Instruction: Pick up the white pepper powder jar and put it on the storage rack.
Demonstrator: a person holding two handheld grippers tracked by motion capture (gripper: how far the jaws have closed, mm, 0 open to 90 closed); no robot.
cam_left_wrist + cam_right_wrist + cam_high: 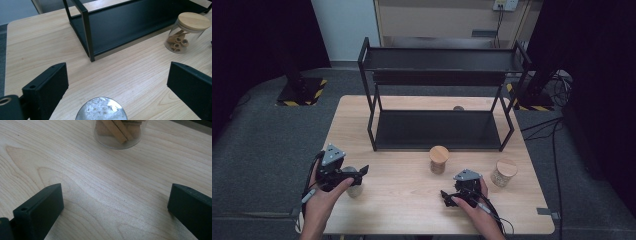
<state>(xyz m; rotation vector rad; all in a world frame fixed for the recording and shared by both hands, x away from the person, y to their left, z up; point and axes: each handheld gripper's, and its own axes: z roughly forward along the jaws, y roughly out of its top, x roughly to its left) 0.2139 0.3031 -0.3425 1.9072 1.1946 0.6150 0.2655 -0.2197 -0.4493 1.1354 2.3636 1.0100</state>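
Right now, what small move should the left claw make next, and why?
Probably lower the left claw and close it on the silver-lidded jar. Its jaws stand wide open on either side of the lid, gripping nothing yet, with bare table around.

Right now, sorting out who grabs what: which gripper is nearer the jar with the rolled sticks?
Right. The right gripper sits just below the rolled-stick jar; the left gripper is farther off, at another jar.

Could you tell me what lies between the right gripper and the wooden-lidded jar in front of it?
Nothing: in the right gripper view, bare wooden table runs from the open right gripper to the jar.
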